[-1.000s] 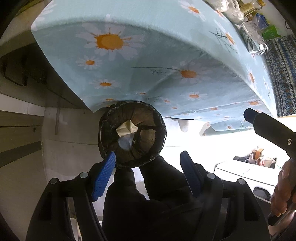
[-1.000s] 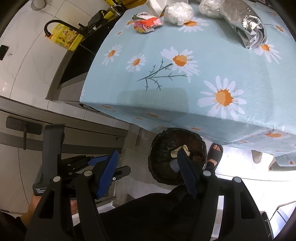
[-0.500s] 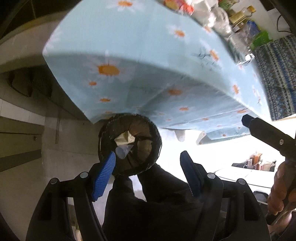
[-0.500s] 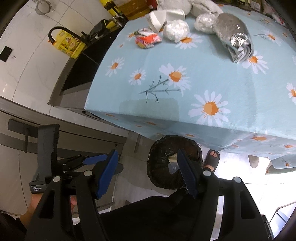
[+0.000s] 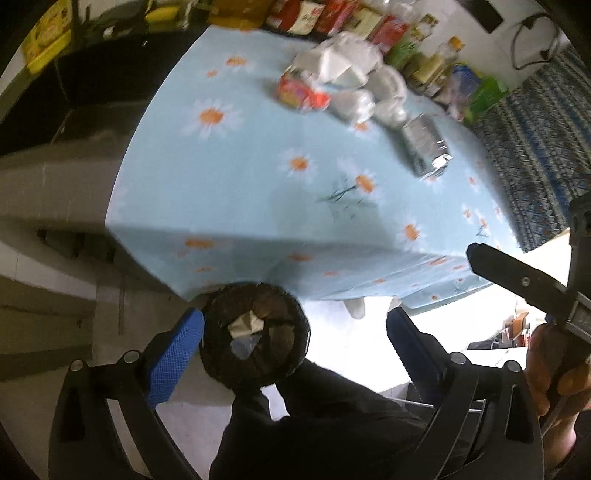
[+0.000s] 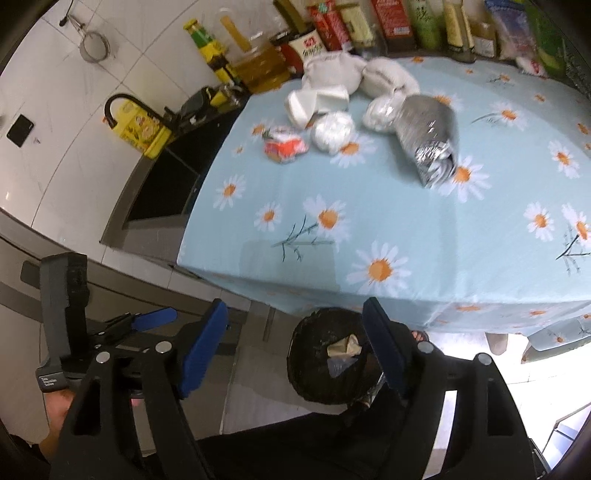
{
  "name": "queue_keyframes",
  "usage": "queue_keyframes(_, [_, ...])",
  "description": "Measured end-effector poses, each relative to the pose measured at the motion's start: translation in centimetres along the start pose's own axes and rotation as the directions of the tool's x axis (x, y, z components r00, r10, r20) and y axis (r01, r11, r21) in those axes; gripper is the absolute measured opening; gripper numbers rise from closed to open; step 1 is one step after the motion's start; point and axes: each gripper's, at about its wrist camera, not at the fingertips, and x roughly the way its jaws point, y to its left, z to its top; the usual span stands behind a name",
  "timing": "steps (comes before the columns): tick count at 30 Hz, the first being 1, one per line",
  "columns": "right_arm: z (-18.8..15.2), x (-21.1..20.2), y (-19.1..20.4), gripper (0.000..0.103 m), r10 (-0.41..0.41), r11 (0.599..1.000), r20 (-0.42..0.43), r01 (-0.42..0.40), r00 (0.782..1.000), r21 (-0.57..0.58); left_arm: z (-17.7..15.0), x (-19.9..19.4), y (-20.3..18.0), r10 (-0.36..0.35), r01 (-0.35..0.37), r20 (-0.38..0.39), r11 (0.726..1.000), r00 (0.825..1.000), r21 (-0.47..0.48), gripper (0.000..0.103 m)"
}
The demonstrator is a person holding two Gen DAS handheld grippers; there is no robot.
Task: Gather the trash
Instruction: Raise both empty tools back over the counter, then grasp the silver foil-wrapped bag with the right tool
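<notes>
A black-lined trash bin [image 5: 221, 354] stands on the floor by the table's front edge, with crumpled paper [image 5: 245, 323] lying inside. My left gripper [image 5: 293, 321] hovers high above it, jaws opening wide with nothing between them. My right gripper [image 6: 295, 310] also hangs above the bin [image 6: 314, 384], its jaws opening and empty. On the daisy tablecloth [image 6: 424, 229] lie a silver foil bag [image 6: 428, 144], a red-orange wrapper [image 6: 284, 147], white crumpled balls [image 6: 332, 129] and a white cup [image 6: 314, 103]. The left wrist view shows the foil bag [image 5: 424, 147] and wrapper [image 5: 301, 92] blurred.
Bottles, cartons and packets [image 6: 369, 22] line the table's far edge. A dark sink with a black tap [image 6: 122, 107] sits left of the table. The person's dark-clothed legs [image 5: 332, 424] fill the bottom of both views. A sandalled foot [image 6: 419, 336] is beside the bin.
Both grippers have risen away from the bin, so the table top and its trash now show. Both pairs of jaws stand wider, the left much wider.
</notes>
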Motion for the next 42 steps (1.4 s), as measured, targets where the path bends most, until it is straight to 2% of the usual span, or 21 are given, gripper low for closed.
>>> queue_keyframes(5, [0.7, -1.6, -0.9, 0.076, -0.012, 1.0, 0.042, 0.011, 0.999, 0.014, 1.4, -0.8, -1.1, -0.036, 0.034, 0.048, 0.999, 0.998, 0.034, 0.096])
queue_keyframes(8, [1.3, -2.4, -1.7, 0.076, -0.022, 0.999, 0.064, 0.02, 0.998, 0.027, 2.3, -1.6, -1.8, 0.008, -0.015, 0.113, 0.998, 0.994, 0.058, 0.096])
queue_keyframes(14, [2.5, -3.3, -2.9, 0.076, -0.025, 0.999, 0.095, 0.021, 0.995, 0.039, 4.0, -2.5, -2.1, 0.014, -0.025, 0.185, 0.998, 0.983, 0.056, 0.096])
queue_keyframes(25, [6.0, -3.4, -4.9, 0.076, -0.034, 0.999, 0.112, 0.029, 0.993, 0.045, 7.0, -1.8, -3.0, 0.014, -0.027, 0.178, 0.997, 0.984, 0.073, 0.096])
queue_keyframes(36, [9.9, -0.9, -9.1, 0.076, -0.069, 0.994, 0.06, 0.064, 0.996, 0.083, 11.0, 0.4, -3.5, 0.034, -0.042, 0.146, 0.998, 0.989, 0.053, 0.096])
queue_keyframes(42, [11.6, 0.9, -11.2, 0.076, -0.071, 0.992, 0.023, 0.069, 0.997, 0.103, 13.2, 1.9, -3.9, 0.068, -0.076, 0.125, 0.995, 0.99, 0.06, 0.096])
